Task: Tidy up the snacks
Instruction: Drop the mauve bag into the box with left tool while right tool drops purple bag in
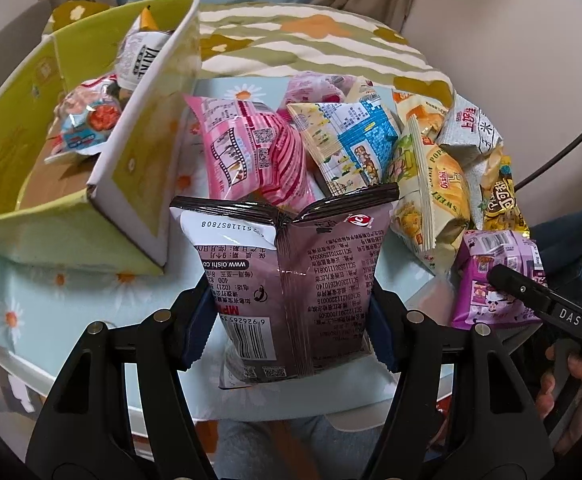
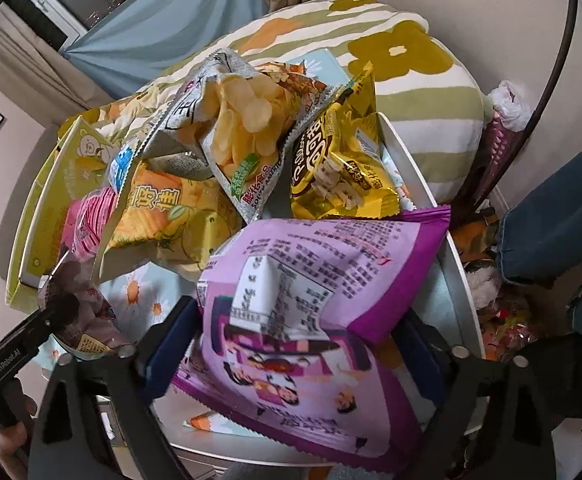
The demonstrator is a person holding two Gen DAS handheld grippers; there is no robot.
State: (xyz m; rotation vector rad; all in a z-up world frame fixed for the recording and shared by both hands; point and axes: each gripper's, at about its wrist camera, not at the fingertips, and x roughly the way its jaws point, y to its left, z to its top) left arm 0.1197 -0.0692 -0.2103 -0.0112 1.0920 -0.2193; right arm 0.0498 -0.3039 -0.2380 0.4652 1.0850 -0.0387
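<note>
Left tool (image 1: 291,316) pinches a mauve snack bag (image 1: 291,280); right tool (image 2: 295,344) pinches a purple packet (image 2: 311,300).

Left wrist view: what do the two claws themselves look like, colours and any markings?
Left claw: black angular frame with round silver bolt heads, dark blue fingers with serrated edges. Right claw: the same black frame, bolts and blue fingers. Seen from the other's camera, one black finger reads "DAS", the other "GenRobot.AI", in white. A bare hand grips the right handle; no cables visible on either.
</note>
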